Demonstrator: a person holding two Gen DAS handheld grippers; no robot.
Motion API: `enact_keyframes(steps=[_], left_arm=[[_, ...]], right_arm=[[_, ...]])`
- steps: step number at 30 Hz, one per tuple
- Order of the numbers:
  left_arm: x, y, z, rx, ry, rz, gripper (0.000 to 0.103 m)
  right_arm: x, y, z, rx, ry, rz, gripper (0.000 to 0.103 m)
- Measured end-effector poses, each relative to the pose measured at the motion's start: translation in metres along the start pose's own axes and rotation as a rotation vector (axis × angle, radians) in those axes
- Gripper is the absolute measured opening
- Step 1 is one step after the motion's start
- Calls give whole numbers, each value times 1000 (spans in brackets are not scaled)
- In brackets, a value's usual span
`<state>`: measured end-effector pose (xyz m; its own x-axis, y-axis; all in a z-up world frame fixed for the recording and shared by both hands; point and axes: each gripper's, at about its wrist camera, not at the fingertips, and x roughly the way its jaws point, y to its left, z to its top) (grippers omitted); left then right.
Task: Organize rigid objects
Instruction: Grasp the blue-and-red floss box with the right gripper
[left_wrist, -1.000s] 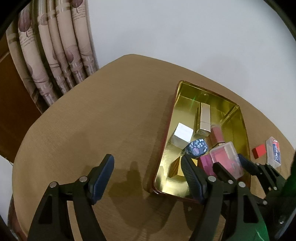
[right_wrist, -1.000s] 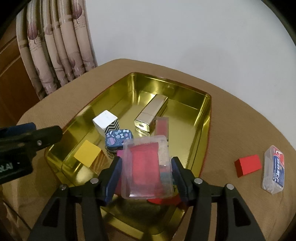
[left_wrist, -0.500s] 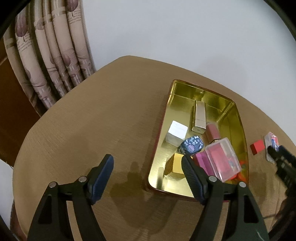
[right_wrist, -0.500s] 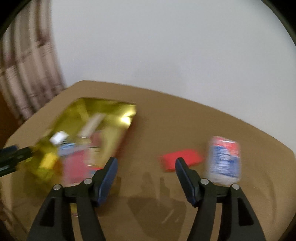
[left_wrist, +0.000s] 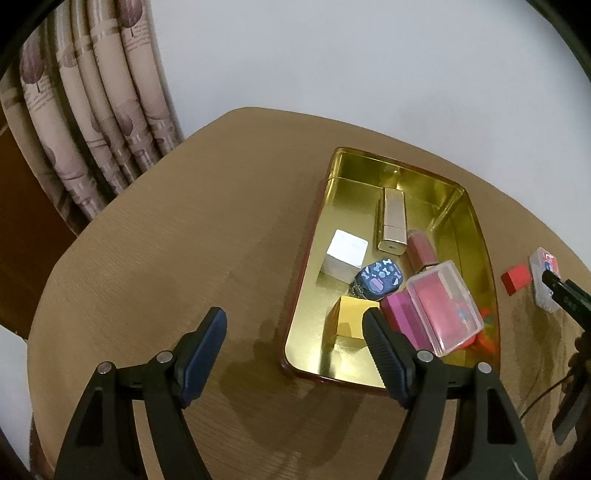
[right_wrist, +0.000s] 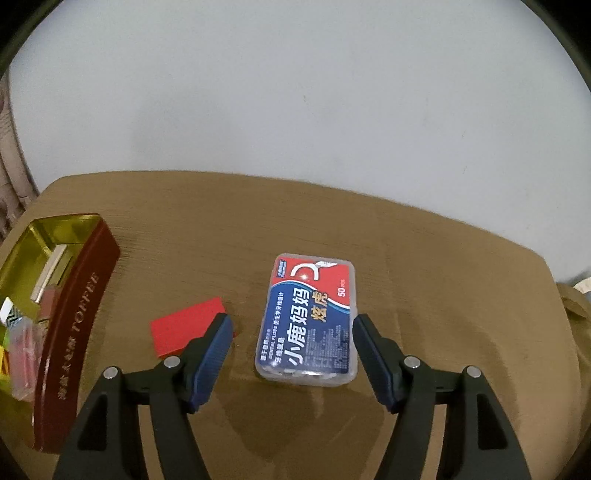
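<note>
A gold tin (left_wrist: 476, 221) sits on the brown table. It holds a clear pink case (left_wrist: 443, 306), a white cube (left_wrist: 345, 256), a yellow block (left_wrist: 351, 317), a gold tube (left_wrist: 393, 221) and a dark patterned charm (left_wrist: 380, 278). My left gripper (left_wrist: 295, 347) is open and empty over the tin's near left corner. My right gripper (right_wrist: 291, 350) is open, its fingers on either side of a clear floss-pick box (right_wrist: 308, 317) lying on the table, not touching it. A red block (right_wrist: 186, 326) lies just left of the box. Both also show in the left wrist view, the box (left_wrist: 543, 280) and the block (left_wrist: 515, 282).
The tin's red outer wall (right_wrist: 70, 328) stands at the left of the right wrist view. A patterned curtain (left_wrist: 92, 110) hangs behind the table's far left edge. A white wall is behind. The table's rounded edge runs close behind the floss box.
My right gripper let go of the clear pink case in the tin, opened, and swung right to the floss-pick box. My left gripper drew back slightly.
</note>
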<state>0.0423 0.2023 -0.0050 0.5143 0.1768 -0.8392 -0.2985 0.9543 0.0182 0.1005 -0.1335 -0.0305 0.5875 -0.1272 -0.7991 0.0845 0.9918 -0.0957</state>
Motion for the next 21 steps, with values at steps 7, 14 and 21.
enact_keyframes(steps=[7,14,21], left_arm=[[1,-10,-3,40,-3,10,74],[3,-25,-8,107,-21,0,74],[-1,-40,-11,162,-58,-54,74]], right_arm=[[27,-3,-3,22,28,-18,72],[33,-13,-11,7,-17,36,62],[31,-17,-14,-18,-21,39,62]])
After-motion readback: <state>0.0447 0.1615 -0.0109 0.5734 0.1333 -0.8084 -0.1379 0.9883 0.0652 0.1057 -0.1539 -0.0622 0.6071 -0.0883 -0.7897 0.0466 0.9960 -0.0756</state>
